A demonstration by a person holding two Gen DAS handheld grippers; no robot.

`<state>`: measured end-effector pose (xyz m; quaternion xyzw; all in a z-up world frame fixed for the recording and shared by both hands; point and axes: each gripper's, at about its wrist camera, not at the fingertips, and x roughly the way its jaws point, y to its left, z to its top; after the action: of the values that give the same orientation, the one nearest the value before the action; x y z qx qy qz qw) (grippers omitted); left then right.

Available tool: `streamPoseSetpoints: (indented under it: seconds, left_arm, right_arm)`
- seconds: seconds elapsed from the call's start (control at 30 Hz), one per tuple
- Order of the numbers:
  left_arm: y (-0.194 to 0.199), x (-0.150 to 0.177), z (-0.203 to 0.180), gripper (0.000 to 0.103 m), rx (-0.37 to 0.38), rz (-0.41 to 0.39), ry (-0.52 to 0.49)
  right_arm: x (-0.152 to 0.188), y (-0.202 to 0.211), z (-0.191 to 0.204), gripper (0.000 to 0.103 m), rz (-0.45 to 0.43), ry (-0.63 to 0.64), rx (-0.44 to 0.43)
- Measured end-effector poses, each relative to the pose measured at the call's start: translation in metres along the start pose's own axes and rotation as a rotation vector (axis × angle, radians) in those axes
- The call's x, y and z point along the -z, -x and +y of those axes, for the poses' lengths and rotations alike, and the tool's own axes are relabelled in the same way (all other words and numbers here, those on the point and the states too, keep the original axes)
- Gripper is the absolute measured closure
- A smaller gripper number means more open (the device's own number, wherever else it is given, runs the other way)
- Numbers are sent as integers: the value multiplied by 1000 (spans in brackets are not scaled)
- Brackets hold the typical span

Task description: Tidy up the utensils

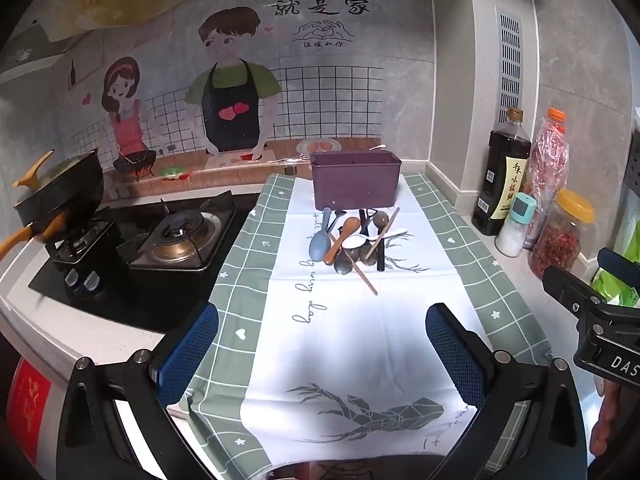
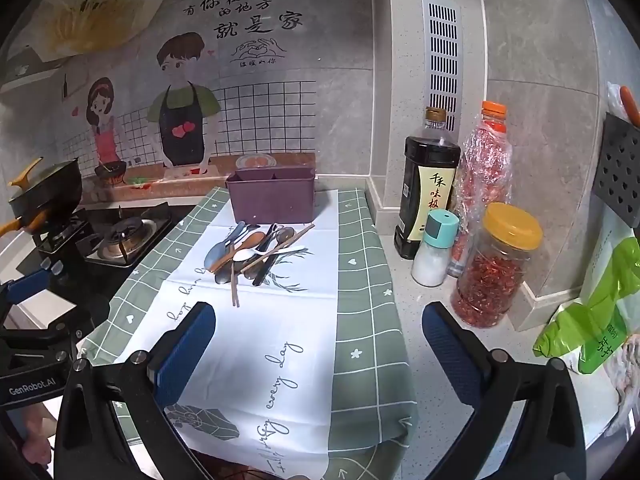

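Observation:
A pile of utensils (image 1: pixel 356 242) lies on the white and green cloth (image 1: pixel 320 340): a blue-grey spoon, a wooden spoon, a white spoon, dark spoons and chopsticks. A purple divided holder (image 1: pixel 356 180) stands just behind the pile, at the wall. Both show in the right wrist view too: the pile (image 2: pixel 256 252) and the holder (image 2: pixel 272 196). My left gripper (image 1: pixel 320 356) is open and empty, well short of the pile. My right gripper (image 2: pixel 320 356) is open and empty, over the cloth's right part, also short of the pile.
A gas stove (image 1: pixel 176 236) and a black pan (image 1: pixel 60 192) stand at the left. A soy sauce bottle (image 2: pixel 426 184), a salt shaker (image 2: pixel 434 248), a chili bottle (image 2: pixel 486 168) and a chili jar (image 2: pixel 496 268) line the right wall. A green bag (image 2: pixel 600 320) lies at the right.

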<state>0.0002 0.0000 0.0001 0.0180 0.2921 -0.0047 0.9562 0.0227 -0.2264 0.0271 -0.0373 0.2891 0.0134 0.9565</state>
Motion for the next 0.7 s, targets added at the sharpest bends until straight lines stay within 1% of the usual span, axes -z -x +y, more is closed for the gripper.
streamPoseSetpoints:
  seconds: [0.03,0.07,0.23,0.3,0.7]
  left_arm:
    - [0,0,0,0,0,-4,0]
    - [0,0,0,0,-1,13,-3]
    - [-2,0,-1,0,0,9,2]
    - [-2,0,0,0,2,7,4]
    - [1,-1,4,0,1,3,7]
  right_arm:
    - [14,1,17,0,-18,39,21]
    - [13,0,17,0,-16,40,21]
    - [13,-2,15,0,-11,38,11]
    - [17,-1,23,0,-11,42,17]
    - [17,-2,29,0,-9,49,9]
